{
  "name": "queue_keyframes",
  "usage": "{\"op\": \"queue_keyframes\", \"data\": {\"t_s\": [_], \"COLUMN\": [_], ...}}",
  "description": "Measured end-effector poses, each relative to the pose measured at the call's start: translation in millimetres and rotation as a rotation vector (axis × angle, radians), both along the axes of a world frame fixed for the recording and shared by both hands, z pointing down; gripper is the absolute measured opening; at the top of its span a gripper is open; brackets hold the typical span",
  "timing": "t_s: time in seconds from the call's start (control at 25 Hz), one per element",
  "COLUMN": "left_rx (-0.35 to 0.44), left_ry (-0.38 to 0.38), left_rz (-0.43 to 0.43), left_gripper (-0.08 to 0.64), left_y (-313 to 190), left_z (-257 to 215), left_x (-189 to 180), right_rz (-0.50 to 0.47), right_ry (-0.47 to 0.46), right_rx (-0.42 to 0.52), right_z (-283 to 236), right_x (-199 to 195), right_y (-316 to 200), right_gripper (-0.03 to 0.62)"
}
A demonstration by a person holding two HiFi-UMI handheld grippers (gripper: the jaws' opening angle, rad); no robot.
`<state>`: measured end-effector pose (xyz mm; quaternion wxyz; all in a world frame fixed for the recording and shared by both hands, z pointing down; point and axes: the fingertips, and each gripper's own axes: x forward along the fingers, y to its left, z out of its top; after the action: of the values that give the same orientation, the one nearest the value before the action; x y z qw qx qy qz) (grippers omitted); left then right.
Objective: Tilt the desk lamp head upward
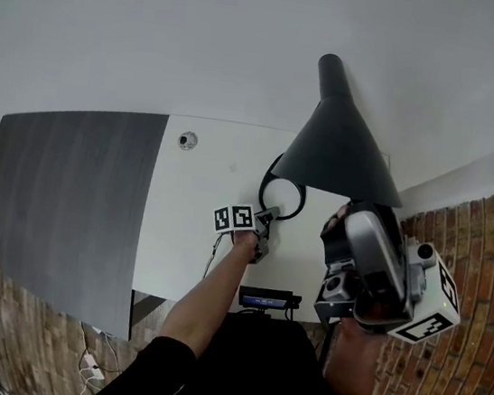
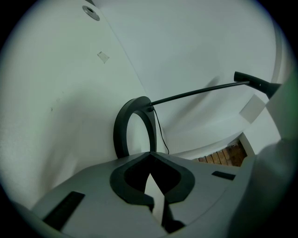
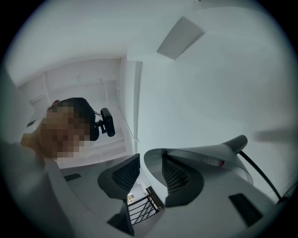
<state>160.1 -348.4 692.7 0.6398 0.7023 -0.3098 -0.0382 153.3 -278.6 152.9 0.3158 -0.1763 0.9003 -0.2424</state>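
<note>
We see one lamp on the white desk (image 1: 188,229). Its cone shade (image 1: 337,141) has its long axis running away from us, with the narrow end toward the wall and the wide mouth toward us. Of our two tongs, the right tongs (image 3: 151,162) stand open astride the shade's rim, not clamped. The left tongs (image 2: 149,155) are closed and empty, tips just before the ring base (image 1: 265,185).
</note>
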Motion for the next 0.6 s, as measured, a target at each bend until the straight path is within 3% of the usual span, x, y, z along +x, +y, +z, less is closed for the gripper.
{"op": "queue_keyframes", "data": {"t_s": [0.6], "left_rx": [-0.003], "left_ry": [-0.004], "left_rz": [0.002], "left_gripper": [0.009], "left_y": [-0.1], "left_z": [0.4], "left_x": [0.7], "right_rz": [0.018], "right_ry": [0.004], "right_rx": [0.004], "right_z": [-3.8], "right_x": [-0.4], "right_y": [-0.1], "right_gripper": [0.157]}}
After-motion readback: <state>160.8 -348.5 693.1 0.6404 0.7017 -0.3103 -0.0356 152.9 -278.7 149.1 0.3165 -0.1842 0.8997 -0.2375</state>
